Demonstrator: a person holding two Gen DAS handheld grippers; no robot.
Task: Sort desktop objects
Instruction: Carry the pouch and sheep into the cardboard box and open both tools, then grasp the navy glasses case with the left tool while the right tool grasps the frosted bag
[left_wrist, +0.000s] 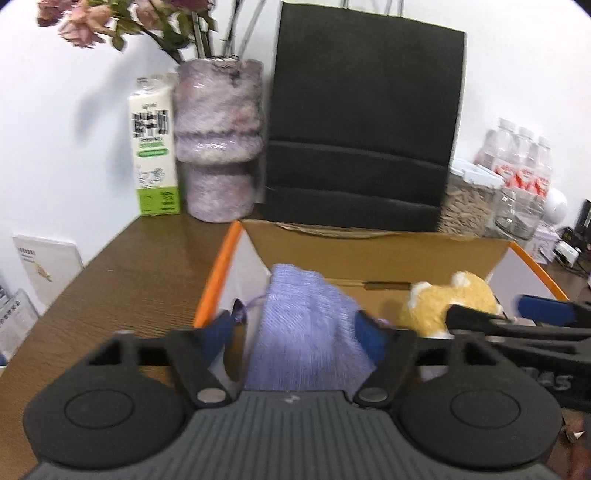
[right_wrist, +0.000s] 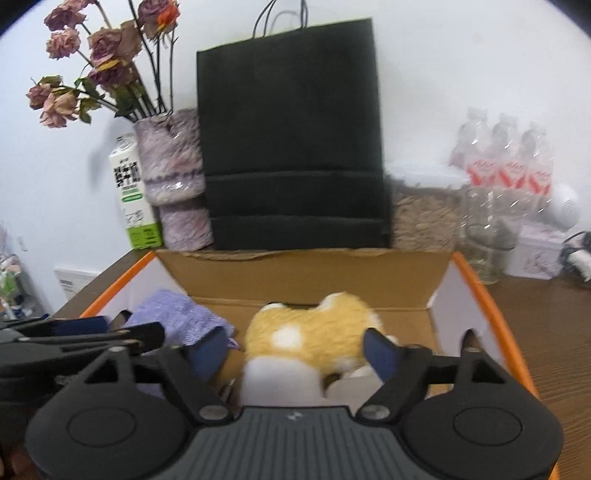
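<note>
Both grippers hang over an open cardboard box (left_wrist: 380, 251) with orange-edged white flaps, standing on the brown wooden worktop (left_wrist: 122, 280).

Left gripper (left_wrist: 299, 332): jaws wide apart. A lilac knitted cloth (left_wrist: 306, 332) lies between them in the left part of the box. The blue pads flank it closely; contact probably none, though blur leaves this unsure.

Right gripper (right_wrist: 295, 350): jaws wide apart. A yellow-and-white plush toy (right_wrist: 314, 332) sits between them in the right part of the box, beside the cloth. The pads stand just clear of its sides.

Behind the box, along the wall: black paper bag (right_wrist: 291, 147), vase (right_wrist: 177, 173) of dried roses, milk carton (right_wrist: 133, 192), water bottles (right_wrist: 506, 162), glass jar (right_wrist: 484, 236).
</note>
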